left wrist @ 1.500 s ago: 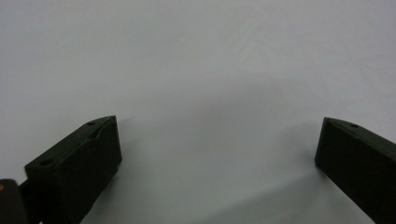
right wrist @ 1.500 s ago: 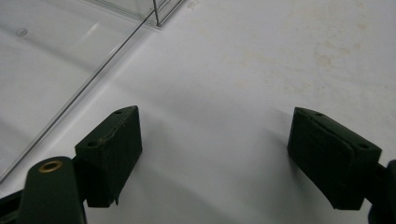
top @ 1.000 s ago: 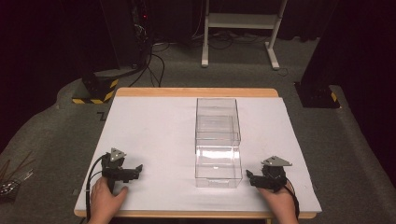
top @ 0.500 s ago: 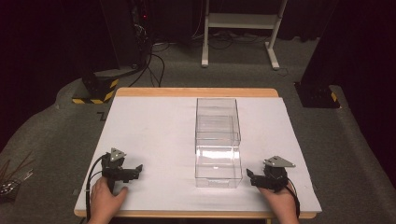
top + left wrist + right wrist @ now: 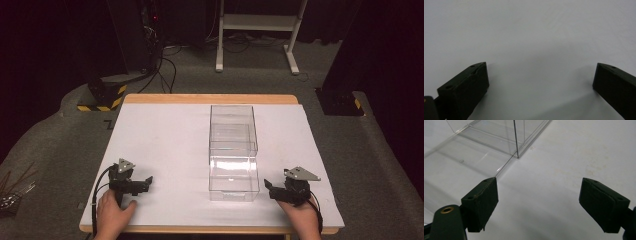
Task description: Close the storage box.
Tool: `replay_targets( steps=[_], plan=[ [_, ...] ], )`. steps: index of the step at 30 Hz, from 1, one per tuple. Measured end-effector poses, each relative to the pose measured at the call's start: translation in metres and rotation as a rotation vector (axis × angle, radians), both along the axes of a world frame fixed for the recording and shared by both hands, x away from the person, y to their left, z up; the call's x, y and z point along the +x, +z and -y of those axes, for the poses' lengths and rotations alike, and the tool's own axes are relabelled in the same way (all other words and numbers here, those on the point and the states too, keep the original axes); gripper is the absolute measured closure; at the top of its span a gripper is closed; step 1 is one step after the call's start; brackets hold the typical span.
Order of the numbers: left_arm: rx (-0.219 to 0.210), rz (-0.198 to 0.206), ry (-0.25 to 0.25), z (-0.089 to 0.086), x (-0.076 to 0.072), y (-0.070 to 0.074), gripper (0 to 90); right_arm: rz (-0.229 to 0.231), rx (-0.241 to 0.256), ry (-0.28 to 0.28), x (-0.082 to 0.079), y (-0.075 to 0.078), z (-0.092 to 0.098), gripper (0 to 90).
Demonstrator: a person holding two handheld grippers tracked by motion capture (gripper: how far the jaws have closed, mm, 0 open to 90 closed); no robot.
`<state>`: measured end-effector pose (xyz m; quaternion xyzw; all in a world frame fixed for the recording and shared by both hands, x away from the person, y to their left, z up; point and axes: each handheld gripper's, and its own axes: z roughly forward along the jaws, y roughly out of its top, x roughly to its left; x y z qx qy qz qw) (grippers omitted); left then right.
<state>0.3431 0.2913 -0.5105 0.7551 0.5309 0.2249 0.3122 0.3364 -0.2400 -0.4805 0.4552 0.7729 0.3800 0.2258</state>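
Observation:
A clear plastic box (image 5: 233,150) stands on the white table (image 5: 165,140), right of centre; it looks like two see-through containers end to end. My left gripper (image 5: 146,182) rests low at the front left, held by a hand, its jaws wide apart over bare white surface (image 5: 536,50). My right gripper (image 5: 268,190) sits at the front right, just beside the box's near right corner, open, pointing toward it. In the right gripper view the box's clear wall and corner (image 5: 499,142) lie just beyond the left jaw.
The table has a wooden edge (image 5: 210,98) at the back. Beyond it are a dark floor, cables (image 5: 165,60), a white stand (image 5: 260,30) and a yellow-black striped block (image 5: 102,95). Thin sticks (image 5: 15,187) lie on the floor at left.

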Motion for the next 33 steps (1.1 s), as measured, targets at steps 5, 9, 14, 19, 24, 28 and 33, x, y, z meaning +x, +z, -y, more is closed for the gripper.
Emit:
replay_targets(
  steps=[5, 9, 14, 19, 24, 28, 33],
  plan=[
    [-0.002, 0.0, 0.0, 0.0, 0.0, 0.0, 0.5, 0.023, 0.011, 0.001, -0.004, 0.007, 0.001, 15.7],
    [0.0, 0.0, 0.0, 0.0, 0.0, 0.0, 0.5, 0.038, 0.017, 0.002, -0.006, 0.01, 0.002, 15.7],
    [-0.002, 0.0, 0.0, 0.0, 0.0, 0.0, 0.5, 0.051, 0.03, 0.001, -0.008, 0.015, 0.004, 15.7],
    [-0.001, 0.0, -0.001, 0.0, 0.0, 0.0, 0.5, 0.07, 0.044, 0.005, -0.013, 0.023, 0.004, 15.8],
    [-0.003, 0.0, 0.001, 0.0, 0.0, 0.0, 0.5, 0.091, 0.059, 0.003, -0.016, 0.031, 0.006, 15.8],
    [-0.003, 0.0, 0.001, 0.0, 0.0, 0.0, 0.5, 0.104, 0.069, 0.005, -0.019, 0.036, 0.006, 15.9],
    [-0.004, 0.0, 0.001, 0.0, 0.0, 0.0, 0.5, 0.115, 0.085, 0.022, -0.023, 0.043, 0.005, 16.0]
  ],
)
